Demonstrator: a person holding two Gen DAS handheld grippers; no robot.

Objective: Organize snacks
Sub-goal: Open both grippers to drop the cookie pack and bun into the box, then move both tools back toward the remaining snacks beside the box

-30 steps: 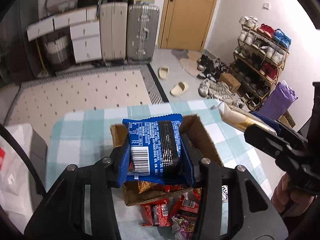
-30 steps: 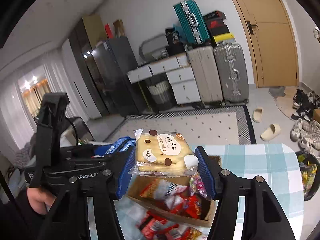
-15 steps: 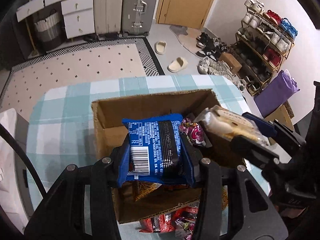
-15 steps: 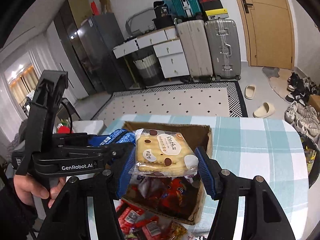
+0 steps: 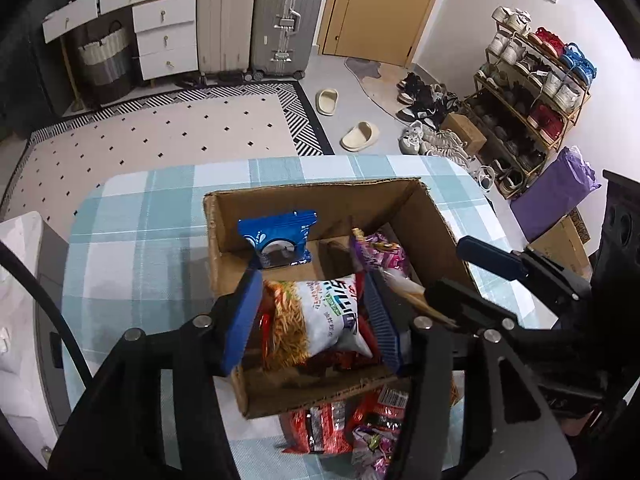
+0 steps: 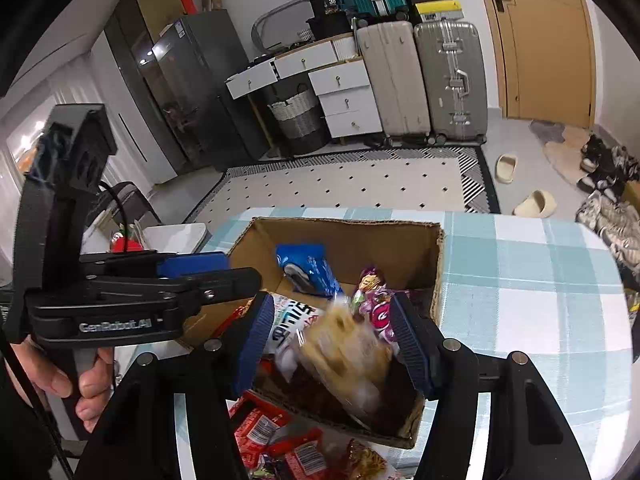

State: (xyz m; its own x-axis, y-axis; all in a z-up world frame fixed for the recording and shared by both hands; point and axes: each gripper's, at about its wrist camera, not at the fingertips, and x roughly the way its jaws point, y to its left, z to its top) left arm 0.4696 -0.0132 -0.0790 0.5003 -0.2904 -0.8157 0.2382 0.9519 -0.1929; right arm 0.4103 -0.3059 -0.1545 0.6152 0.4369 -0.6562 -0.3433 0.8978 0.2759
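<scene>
Hovering over a cardboard box (image 5: 436,216) on the checked tablecloth (image 5: 140,240), both hand-held grippers stand with fingers spread wide and nothing clamped between them. The left gripper (image 5: 312,320) hangs above a white-and-orange noodle snack bag (image 5: 320,320), while a blue cookie packet (image 5: 278,238) leans against the box's far wall at twelve o'clock, apparently dropped there to stand on edge. At the right gripper (image 6: 332,344), a blurred yellow pastry packet (image 6: 344,356) looks to be falling loose into the box. Red snack wrappers (image 5: 340,424) wait outside at six o'clock, unsorted.
</scene>
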